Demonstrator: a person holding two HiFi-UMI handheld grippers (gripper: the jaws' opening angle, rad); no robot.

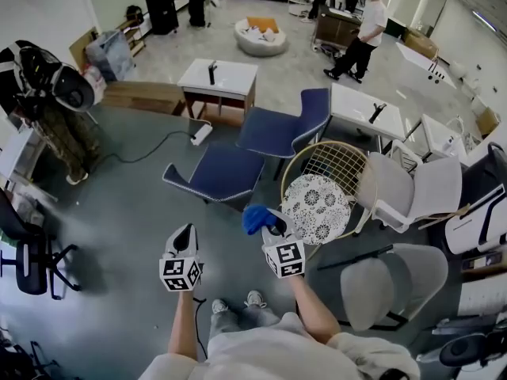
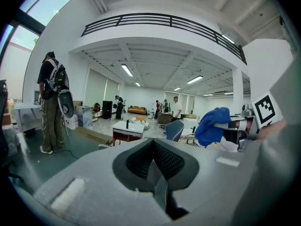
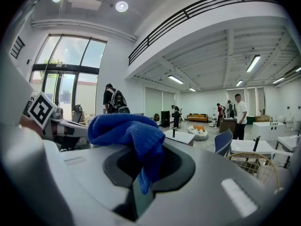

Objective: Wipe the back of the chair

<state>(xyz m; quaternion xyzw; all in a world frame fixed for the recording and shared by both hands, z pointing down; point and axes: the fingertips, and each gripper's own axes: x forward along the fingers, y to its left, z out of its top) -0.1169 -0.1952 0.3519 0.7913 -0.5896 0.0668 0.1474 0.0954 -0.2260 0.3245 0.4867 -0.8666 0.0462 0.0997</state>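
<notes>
Left arm: your bare left forearm (image 1: 184, 331) reaches forward from your body, wrist straight, over the grey floor (image 1: 127, 220).
Left gripper: the white 2-jaw left gripper (image 1: 185, 230) points ahead and away from you, its marker cube facing the head camera; it hangs well left of the chair.
Left jaws: clenched together with nothing between them; in the left gripper view the dark pads (image 2: 165, 160) meet at the centre line.
Right arm: your right forearm (image 1: 313, 311) angles forward and slightly inward, so the 2 grippers sit side by side, near but apart.
Right gripper: the white 2-jaw right gripper (image 1: 273, 225) is level with the left one, its tip beside the near-left edge of the chair's seat.
Right jaws: grasping the bunched blue terry cloth (image 3: 127, 128); 1 fold hangs down into the gap and the rest mounds over the top.
Cloth position: in the head view it lies just left of the black-and-white patterned round seat cushion (image 1: 317, 206); you cannot tell whether they touch.
Chair: the round rattan-framed chair with a mesh back (image 1: 337, 165) stands ahead and to your right, its back on the far side of the cushion, apart from the cloth.
Beyond: 2 blue padded chairs (image 1: 226, 172) stand further ahead.
</notes>
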